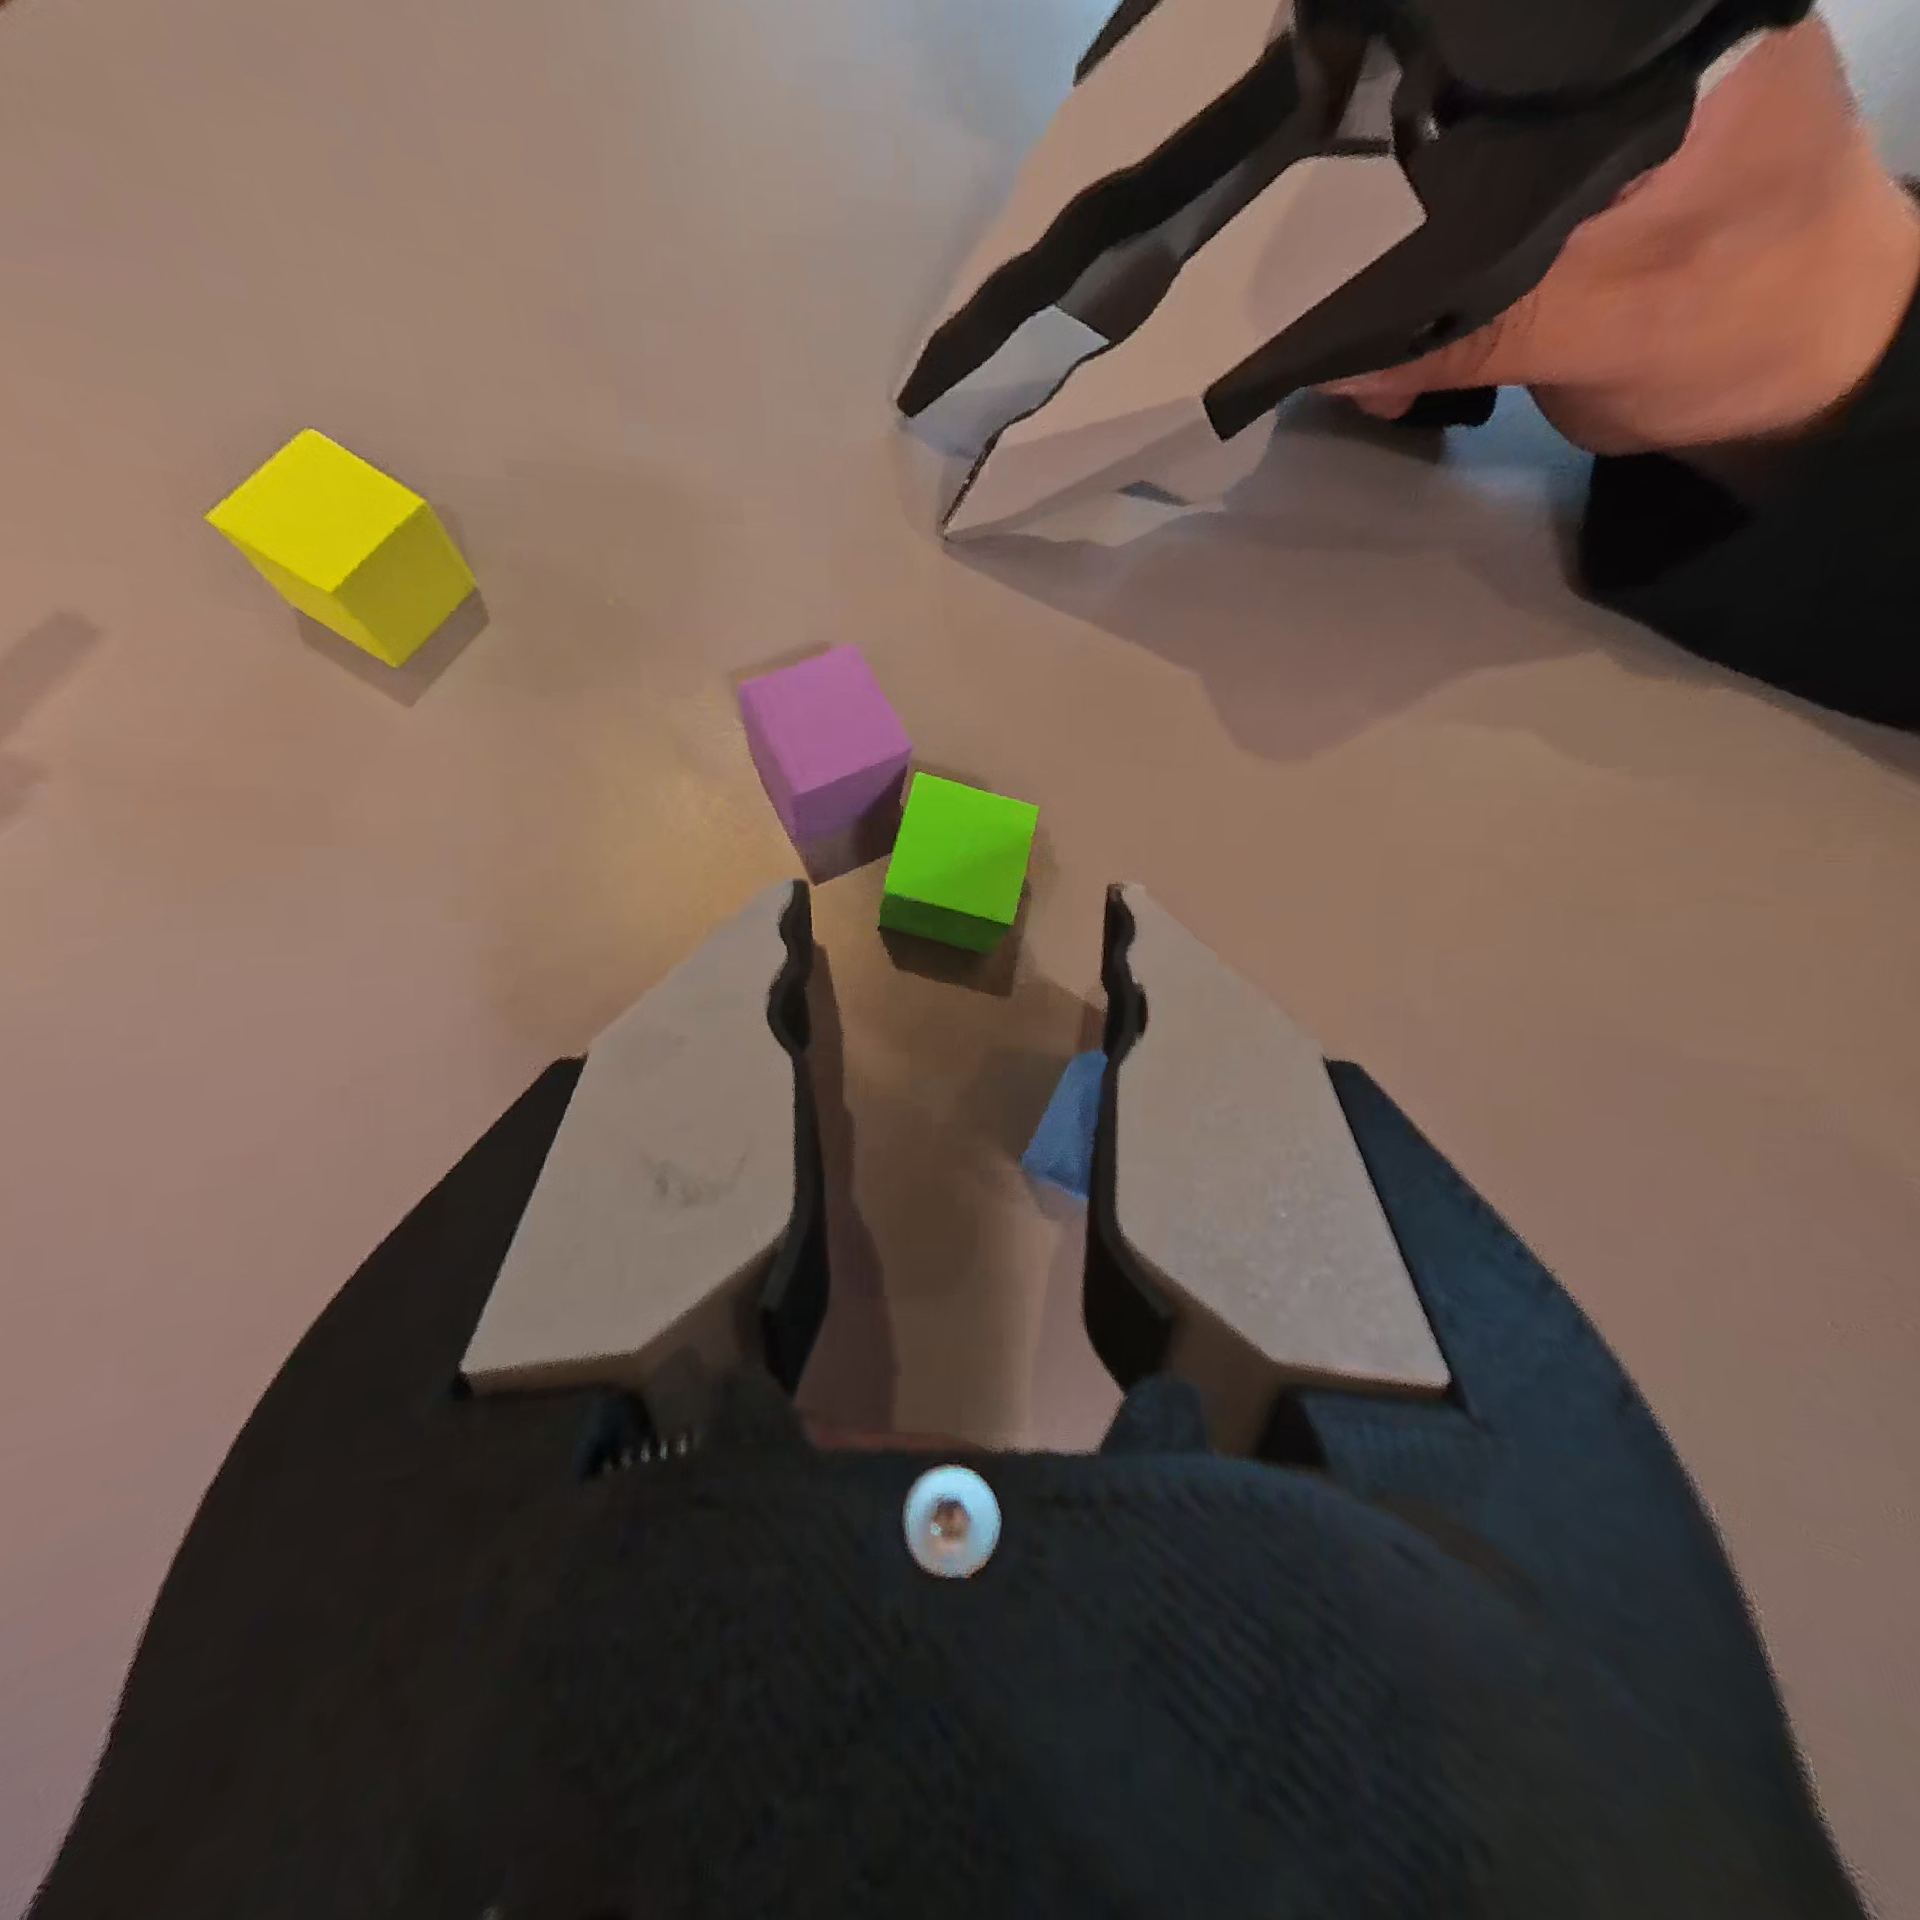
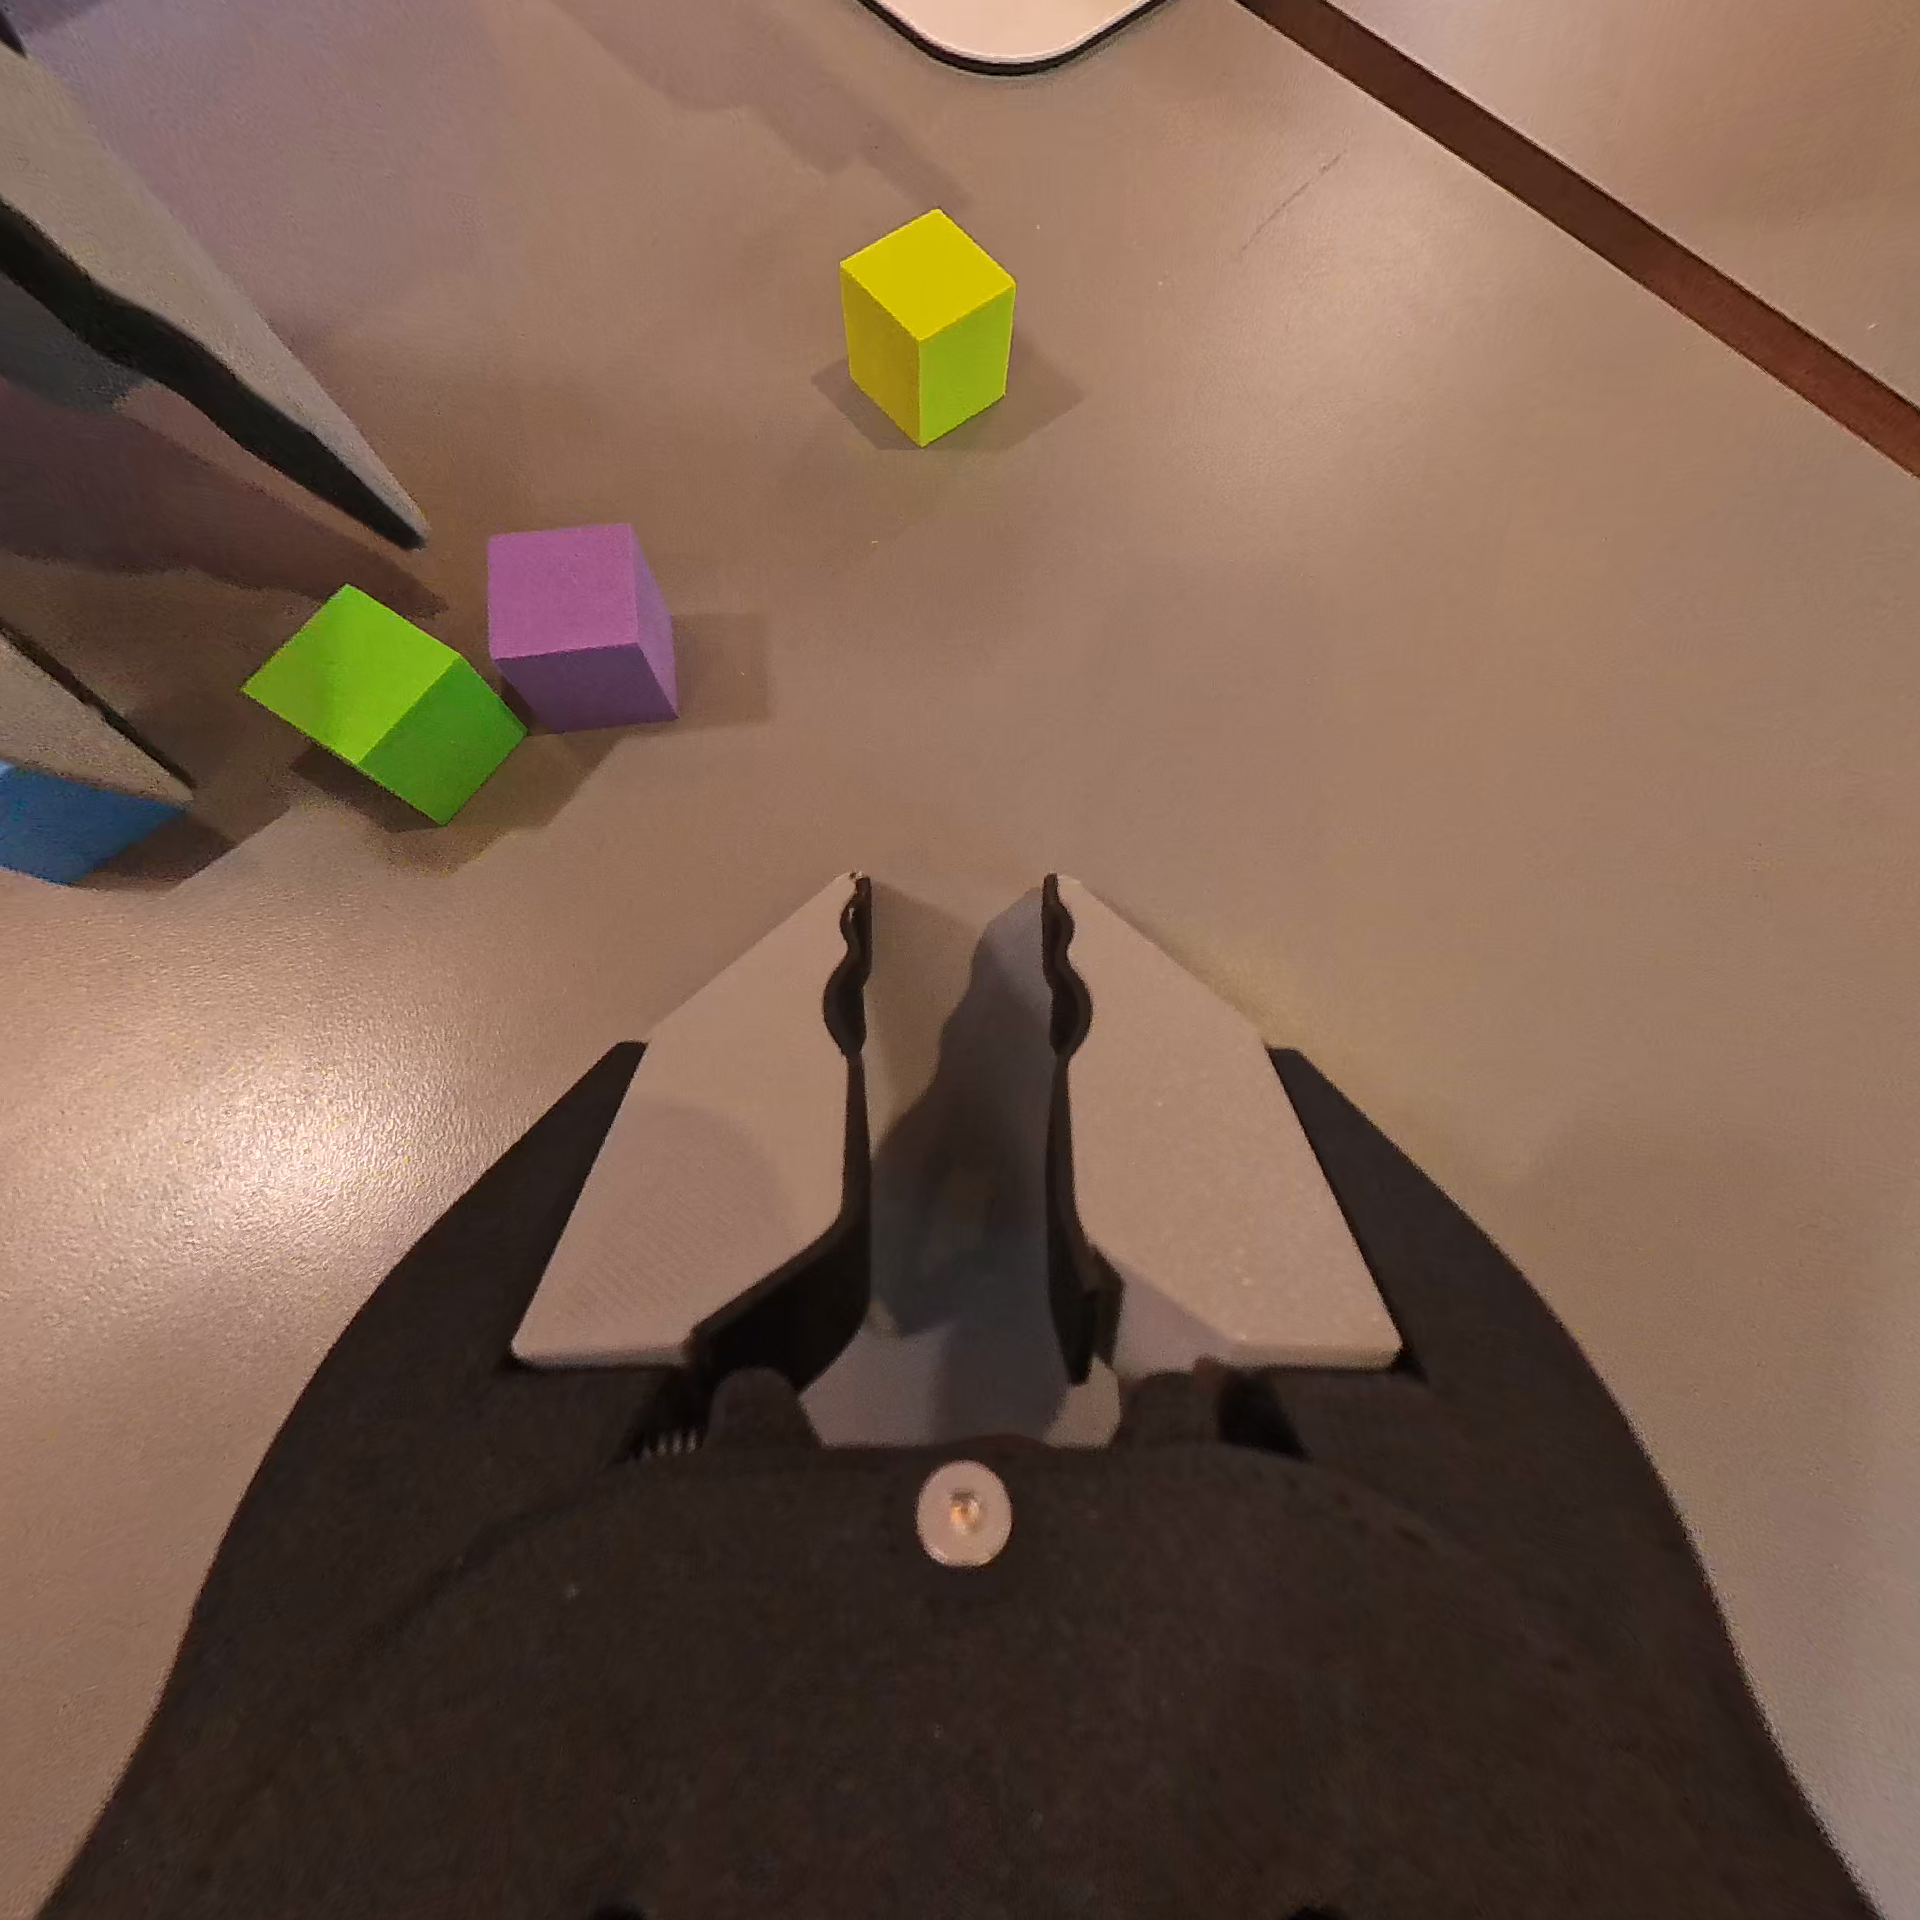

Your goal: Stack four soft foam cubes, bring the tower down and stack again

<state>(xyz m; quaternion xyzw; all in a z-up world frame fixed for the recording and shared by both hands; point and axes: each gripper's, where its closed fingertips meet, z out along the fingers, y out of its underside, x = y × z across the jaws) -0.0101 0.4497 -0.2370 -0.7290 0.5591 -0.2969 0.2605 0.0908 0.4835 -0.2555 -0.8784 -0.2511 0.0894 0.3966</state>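
Hovering with fingers spread and empty, the left gripper (image 1: 954, 894) has the green cube (image 1: 958, 860) just ahead of its tips, touching the purple cube (image 1: 826, 740) (blue cube (image 1: 1065, 1132) beside its right finger). The right gripper (image 2: 956, 883), part-open and empty, sits farther off; the yellow cube (image 1: 343, 542) lies well apart.

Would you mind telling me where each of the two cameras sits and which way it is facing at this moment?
Left wrist view: on the left gripper, looking down at the green cube, purple cube, yellow cube and a part-hidden blue cube; its open fingers show, with the right gripper and a hand beyond.
Right wrist view: on the right gripper, looking down at the table; its open fingers show, with the left gripper's fingers at the left edge.
Shared: all four cubes and both grippers.
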